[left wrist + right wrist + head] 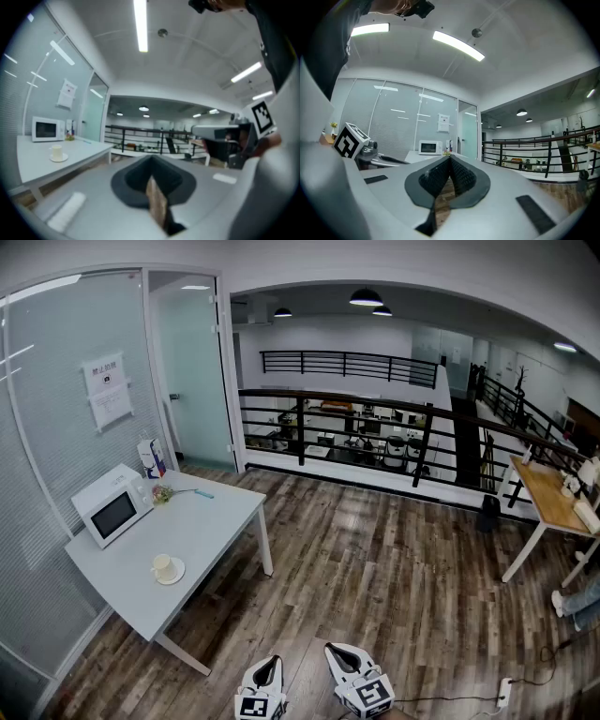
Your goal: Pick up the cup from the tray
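1. Both tools sit right at the bottom edge of the head view, the left tool (270,667) and the right tool (339,654) side by side above the wooden floor (375,568), each with its marker cube (372,695) toward the camera.
2. Left tool (151,164) in its own view: jaws pressed together, nothing between them, only a sliver of floor showing through behind the tips.
3. Right tool (450,161), same story: dark ribbed pads meet at the tip, nothing gripped, and floor planks show through the wedge behind them.
4. Now the target: the cup (163,564), pale and upright, stands on a round saucer (173,574) on the white bench (206,531), toward its near end and well apart from both tools.
5. From the left gripper view the cup (56,152) and saucer (58,158) show off to the left, small, on the bench top (33,161).
6. Further along the bench there's a white microwave (112,507) against the frosted glass wall (56,409), with a carton (152,457) and a small bunch of flowers (163,493) just beside it.
7. That microwave (430,147) is also in the right gripper view, straight beyond the tips.
8. Behind it all a black railing (375,418) runs across the room, and a wooden table (548,493) stands at the far right.
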